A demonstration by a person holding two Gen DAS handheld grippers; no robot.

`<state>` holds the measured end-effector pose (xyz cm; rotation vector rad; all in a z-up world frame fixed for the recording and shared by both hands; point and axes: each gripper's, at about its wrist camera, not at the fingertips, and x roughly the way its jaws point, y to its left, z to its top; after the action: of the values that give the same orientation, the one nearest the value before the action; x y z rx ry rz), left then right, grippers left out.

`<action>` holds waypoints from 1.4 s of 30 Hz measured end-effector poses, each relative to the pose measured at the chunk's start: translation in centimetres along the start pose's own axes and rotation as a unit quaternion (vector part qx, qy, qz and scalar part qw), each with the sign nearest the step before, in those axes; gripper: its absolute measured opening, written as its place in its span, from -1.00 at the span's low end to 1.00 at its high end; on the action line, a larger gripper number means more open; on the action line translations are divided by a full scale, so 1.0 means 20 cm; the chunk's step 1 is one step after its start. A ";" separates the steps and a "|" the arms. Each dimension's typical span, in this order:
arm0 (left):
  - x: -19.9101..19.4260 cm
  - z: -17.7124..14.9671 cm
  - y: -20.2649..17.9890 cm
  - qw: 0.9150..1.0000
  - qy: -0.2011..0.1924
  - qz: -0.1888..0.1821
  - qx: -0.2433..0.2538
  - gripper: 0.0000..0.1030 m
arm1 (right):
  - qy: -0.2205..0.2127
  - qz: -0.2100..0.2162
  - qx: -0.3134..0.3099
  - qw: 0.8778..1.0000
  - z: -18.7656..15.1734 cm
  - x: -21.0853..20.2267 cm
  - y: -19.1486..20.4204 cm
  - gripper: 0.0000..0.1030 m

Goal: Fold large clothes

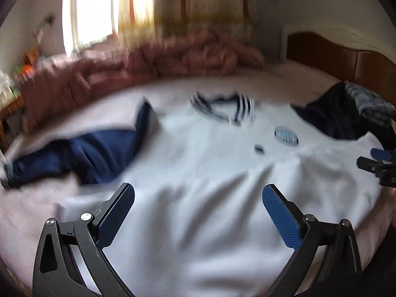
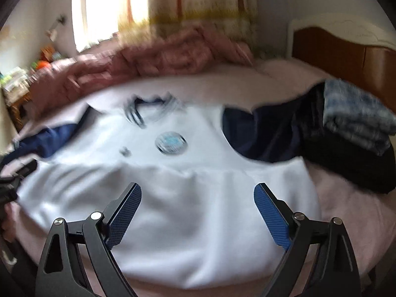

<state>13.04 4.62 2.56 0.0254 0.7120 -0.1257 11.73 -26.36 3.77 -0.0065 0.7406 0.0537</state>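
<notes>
Left wrist view is showing the white shirt (image 1: pixel 210 173) lying spread face up across the middle of the bed (image 1: pixel 29 212), collar toward the far edge, navy sleeves trailing sideways. The left gripper (image 1: pixel 198 193) is hanging over its hem, fingers wide apart and empty; the right gripper (image 2: pixel 197 191) likewise. Folded dark clothes (image 2: pixel 346 148) are sitting near the headboard.

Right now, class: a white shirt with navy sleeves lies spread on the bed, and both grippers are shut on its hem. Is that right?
Not quite. The shirt lies spread on the bed, but the left gripper and right gripper stand open, holding nothing, as both wrist views show.
</notes>
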 end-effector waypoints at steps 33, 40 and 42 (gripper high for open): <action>0.04 -0.31 -0.05 1.000 0.000 0.019 0.004 0.90 | 0.001 -0.069 -0.032 0.997 -0.21 0.15 0.02 0.68; -0.11 -0.25 0.01 0.998 -0.066 0.012 -0.021 0.90 | -0.043 -0.048 -0.052 0.997 -0.23 0.07 0.08 0.68; -0.18 -0.23 0.01 0.995 -0.098 0.020 -0.014 0.90 | -0.073 -0.046 -0.050 0.995 -0.22 0.01 0.09 0.68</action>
<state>7.27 5.43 1.40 -0.0003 0.5176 -0.0791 8.94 -24.75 0.43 -0.1310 0.5891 0.0024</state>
